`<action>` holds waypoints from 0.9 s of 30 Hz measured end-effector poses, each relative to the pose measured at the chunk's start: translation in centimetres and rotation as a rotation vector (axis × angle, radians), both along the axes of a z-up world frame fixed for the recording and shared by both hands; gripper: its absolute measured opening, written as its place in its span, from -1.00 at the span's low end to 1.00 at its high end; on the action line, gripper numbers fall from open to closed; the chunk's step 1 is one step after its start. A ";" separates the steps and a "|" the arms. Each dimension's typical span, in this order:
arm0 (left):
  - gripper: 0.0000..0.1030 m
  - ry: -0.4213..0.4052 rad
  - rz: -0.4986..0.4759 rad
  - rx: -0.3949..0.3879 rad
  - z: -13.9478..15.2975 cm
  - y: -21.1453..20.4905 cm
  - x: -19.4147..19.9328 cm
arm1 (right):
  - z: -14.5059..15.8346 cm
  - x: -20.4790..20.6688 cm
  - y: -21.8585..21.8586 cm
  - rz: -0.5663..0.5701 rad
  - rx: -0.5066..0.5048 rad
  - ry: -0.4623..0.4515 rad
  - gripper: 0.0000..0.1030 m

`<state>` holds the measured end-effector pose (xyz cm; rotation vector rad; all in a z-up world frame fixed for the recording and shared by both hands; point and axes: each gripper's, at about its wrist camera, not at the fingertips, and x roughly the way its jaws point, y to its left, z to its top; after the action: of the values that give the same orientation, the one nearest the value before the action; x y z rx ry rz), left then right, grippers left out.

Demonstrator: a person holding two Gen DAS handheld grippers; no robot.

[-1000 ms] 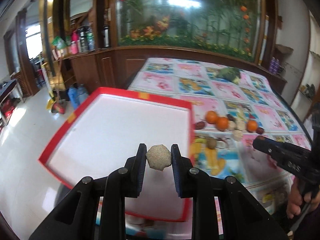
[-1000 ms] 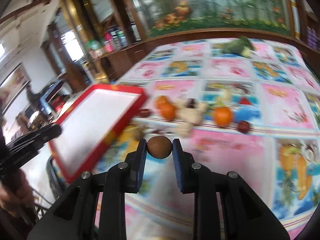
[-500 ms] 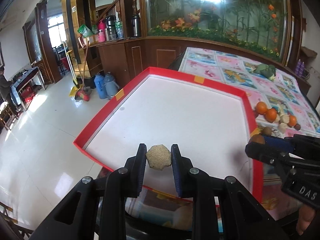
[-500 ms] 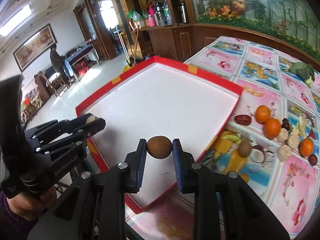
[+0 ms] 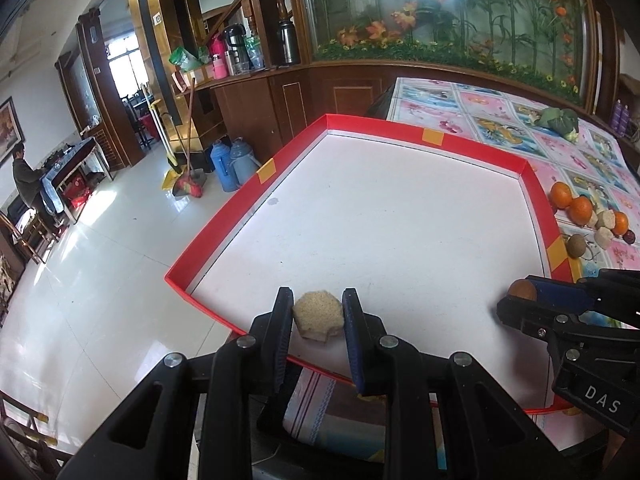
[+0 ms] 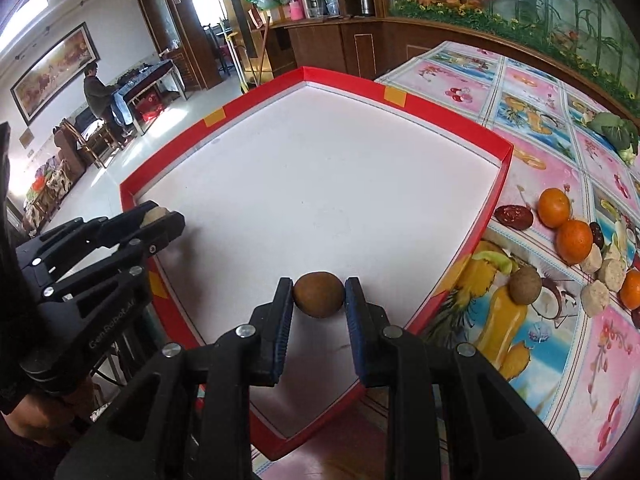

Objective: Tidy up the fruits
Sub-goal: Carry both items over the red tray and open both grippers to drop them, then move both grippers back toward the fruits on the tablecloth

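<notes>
Two handheld grippers, both matte black plastic with open triangular cut-outs in their arms. Each has two flat parallel fingers lined on the inner faces with dark blue ribbed pads, and round silver screws at the pivots. The left gripper carries pale raised lettering that looks like "GenRobot.AI" along one arm, seen from the right wrist view. The right gripper shows white letters "DAS" on its body in the left wrist view. A dark sleeve covers the person's left wrist.
</notes>
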<state>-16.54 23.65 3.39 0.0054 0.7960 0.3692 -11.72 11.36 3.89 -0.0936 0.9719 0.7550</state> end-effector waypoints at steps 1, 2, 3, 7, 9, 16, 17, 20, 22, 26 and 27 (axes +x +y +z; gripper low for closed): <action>-0.52 0.001 0.006 0.007 0.0 0.0 0.0 | 0.0 0.0 0.0 -0.001 0.003 -0.005 -0.44; -0.48 0.002 0.012 0.016 0.0 0.1 -0.1 | 0.0 0.0 0.0 -0.002 -0.002 -0.010 -0.44; -0.41 0.002 0.017 0.026 0.1 0.1 -0.1 | 0.0 0.0 0.1 0.000 -0.012 -0.011 -0.44; -0.13 -0.003 0.034 0.059 0.3 0.1 -0.3 | 0.4 0.0 -0.4 0.000 -0.001 -0.013 -0.41; -0.10 -0.009 0.038 0.076 0.5 0.0 -0.5 | 0.7 0.0 -0.9 -0.010 0.024 -0.014 -0.37; 0.04 -0.037 0.044 0.116 1.8 -0.7 -0.8 | 2.1 0.2 -3.1 -0.061 0.059 -0.056 -0.25; 0.04 -0.040 0.042 0.118 1.9 -0.8 -0.8 | 2.1 0.2 -3.4 -0.068 0.066 -0.053 -0.25; 0.06 -0.047 0.033 0.128 2.3 -1.4 -0.7 | 2.3 0.5 -4.5 -0.091 0.078 -0.055 -0.25; 0.07 -0.048 0.026 0.135 2.5 -1.8 -0.6 | 2.3 0.7 -5.2 -0.105 0.088 -0.054 -0.25; 0.09 -0.050 0.014 0.147 2.8 -2.6 -0.4 | 2.4 1.2 -6.8 -0.132 0.108 -0.053 -0.25; 0.09 -0.050 0.011 0.149 2.8 -2.8 -0.4 | 2.5 1.3 -7.2 -0.138 0.113 -0.052 -0.25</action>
<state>-16.92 20.88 6.22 0.1311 0.7177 0.4366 -10.40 4.14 6.36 0.0517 0.8752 0.6758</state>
